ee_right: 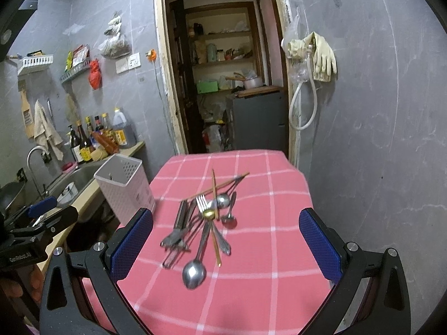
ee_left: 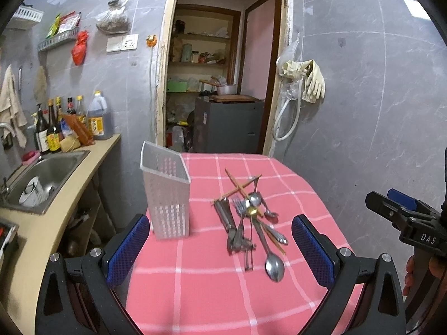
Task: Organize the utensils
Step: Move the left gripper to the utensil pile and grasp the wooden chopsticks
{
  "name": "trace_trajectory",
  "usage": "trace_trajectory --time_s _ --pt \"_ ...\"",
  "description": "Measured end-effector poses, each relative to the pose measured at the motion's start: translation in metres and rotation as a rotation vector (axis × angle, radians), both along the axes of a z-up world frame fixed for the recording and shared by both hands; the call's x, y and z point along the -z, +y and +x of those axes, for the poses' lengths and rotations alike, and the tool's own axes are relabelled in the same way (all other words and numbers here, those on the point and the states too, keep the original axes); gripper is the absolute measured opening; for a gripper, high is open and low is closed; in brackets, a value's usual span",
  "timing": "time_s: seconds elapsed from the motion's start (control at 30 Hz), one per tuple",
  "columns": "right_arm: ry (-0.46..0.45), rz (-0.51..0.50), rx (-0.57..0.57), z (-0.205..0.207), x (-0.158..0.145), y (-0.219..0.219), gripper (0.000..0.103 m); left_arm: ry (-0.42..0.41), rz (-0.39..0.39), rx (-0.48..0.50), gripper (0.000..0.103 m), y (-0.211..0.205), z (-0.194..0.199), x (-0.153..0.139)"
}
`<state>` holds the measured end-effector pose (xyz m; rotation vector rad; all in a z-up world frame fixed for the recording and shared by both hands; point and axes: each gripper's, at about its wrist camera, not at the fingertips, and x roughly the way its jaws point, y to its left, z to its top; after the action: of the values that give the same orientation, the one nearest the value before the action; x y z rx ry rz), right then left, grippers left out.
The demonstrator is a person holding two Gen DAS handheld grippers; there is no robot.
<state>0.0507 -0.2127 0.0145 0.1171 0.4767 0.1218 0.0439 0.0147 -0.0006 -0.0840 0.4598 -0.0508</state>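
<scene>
Both my left gripper [ee_left: 220,247] and right gripper [ee_right: 226,247] gape wide, empty, above jumbled utensils [ee_right: 205,223] on pink checked tablecloth [ee_right: 251,293]; white caddy [ee_left: 166,195] probably empty.

Grey marble-look walls [ee_left: 363,83] rise ahead; an open doorway [ee_left: 223,64] shows pantry shelves [ee_left: 201,39]. Left, a steel sink [ee_left: 47,176] sits in a beige counter [ee_left: 83,167].

The bench [ee_left: 293,184] is covered by a pink checked cloth [ee_right: 265,251]. A white perforated holder [ee_left: 166,195] is stood upright near its left edge. A tangled pile of utensils [ee_right: 204,223] is heaped around the middle, with one big spoon [ee_right: 194,272] pointed toward the near edge.
</scene>
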Motion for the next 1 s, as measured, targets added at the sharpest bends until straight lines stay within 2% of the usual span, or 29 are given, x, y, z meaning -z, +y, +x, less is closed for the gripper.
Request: trace_trajectory --time_s 0.63,0.83,1.0 --pt "-0.14 -0.027 0.121 0.075 -0.077 -0.001 0.102 -0.133 -0.024 0.144 0.102 0.01 0.107 -0.057" --pt "-0.146 -0.027 0.108 0.108 -0.079 -0.017 0.102 -0.145 -0.024 0.13 0.102 -0.003 0.139 -0.065" --pt "-0.121 -0.016 0.072 0.151 -0.064 -0.042 0.102 -0.096 -0.032 0.112 0.102 -0.022 0.177 -0.067"
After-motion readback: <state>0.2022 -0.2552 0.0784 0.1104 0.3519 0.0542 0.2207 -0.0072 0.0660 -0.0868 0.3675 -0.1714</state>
